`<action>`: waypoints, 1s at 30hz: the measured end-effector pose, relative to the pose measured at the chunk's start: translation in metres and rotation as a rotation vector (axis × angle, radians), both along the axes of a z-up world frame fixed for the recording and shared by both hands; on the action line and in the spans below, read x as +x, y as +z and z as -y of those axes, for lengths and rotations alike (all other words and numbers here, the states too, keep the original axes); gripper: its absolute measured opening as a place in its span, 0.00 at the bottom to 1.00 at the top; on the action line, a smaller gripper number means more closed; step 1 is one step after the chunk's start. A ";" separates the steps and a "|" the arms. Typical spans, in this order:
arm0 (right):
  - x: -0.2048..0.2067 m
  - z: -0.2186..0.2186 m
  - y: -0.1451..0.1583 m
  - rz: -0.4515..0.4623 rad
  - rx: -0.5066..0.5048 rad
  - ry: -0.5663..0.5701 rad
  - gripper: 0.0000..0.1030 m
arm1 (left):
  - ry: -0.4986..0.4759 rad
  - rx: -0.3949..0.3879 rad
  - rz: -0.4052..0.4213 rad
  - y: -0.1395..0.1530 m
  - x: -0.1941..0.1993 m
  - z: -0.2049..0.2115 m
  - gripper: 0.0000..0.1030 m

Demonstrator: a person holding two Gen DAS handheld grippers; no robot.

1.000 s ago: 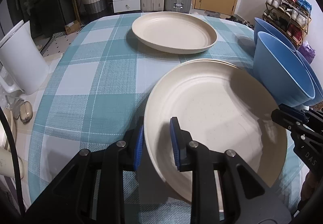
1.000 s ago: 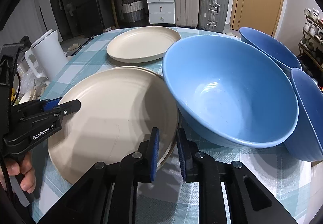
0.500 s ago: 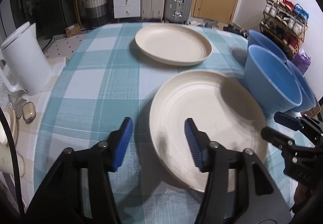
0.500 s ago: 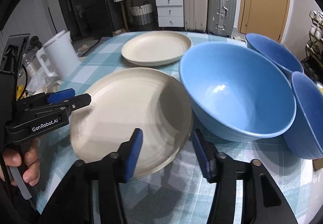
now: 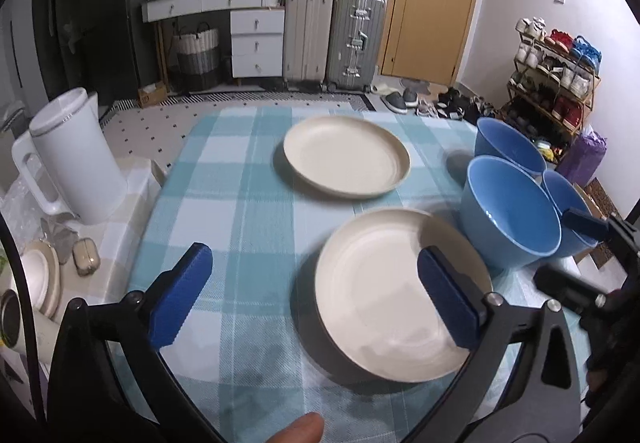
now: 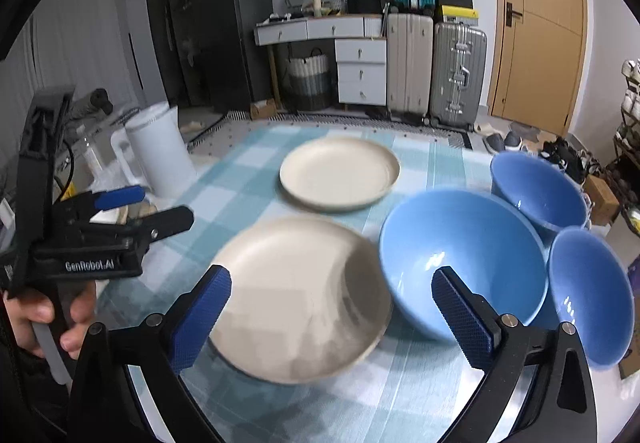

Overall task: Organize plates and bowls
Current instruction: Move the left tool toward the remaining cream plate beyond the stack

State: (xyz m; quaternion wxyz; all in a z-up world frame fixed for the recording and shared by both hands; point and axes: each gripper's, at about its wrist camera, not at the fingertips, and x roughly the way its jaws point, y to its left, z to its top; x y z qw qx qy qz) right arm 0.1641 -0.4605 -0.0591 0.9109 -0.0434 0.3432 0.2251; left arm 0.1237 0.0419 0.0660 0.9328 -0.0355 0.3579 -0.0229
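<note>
Meanwhile, a white kettle (image 5: 76, 159) stands left of the checked counter (image 5: 224, 203). Two cream plates lie on it, one near (image 5: 384, 283), one far (image 5: 346, 155), both empty. Three empty blue bowls (image 6: 460, 247) crowd the right side. Left gripper (image 5: 316, 295) and right gripper (image 6: 340, 317) are both opening wide above the near plate, holding nothing.
</note>
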 end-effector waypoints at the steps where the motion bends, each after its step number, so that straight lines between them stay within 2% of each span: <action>1: 0.003 0.001 0.005 0.005 0.004 0.000 0.99 | 0.001 -0.004 0.000 0.003 0.001 -0.002 1.00; 14: 0.058 0.019 0.045 0.000 0.058 -0.026 0.99 | 0.017 -0.015 -0.011 0.008 0.039 -0.008 0.99; 30: 0.119 0.015 0.050 -0.056 0.063 -0.022 0.99 | 0.036 -0.023 -0.069 -0.004 0.108 -0.010 0.99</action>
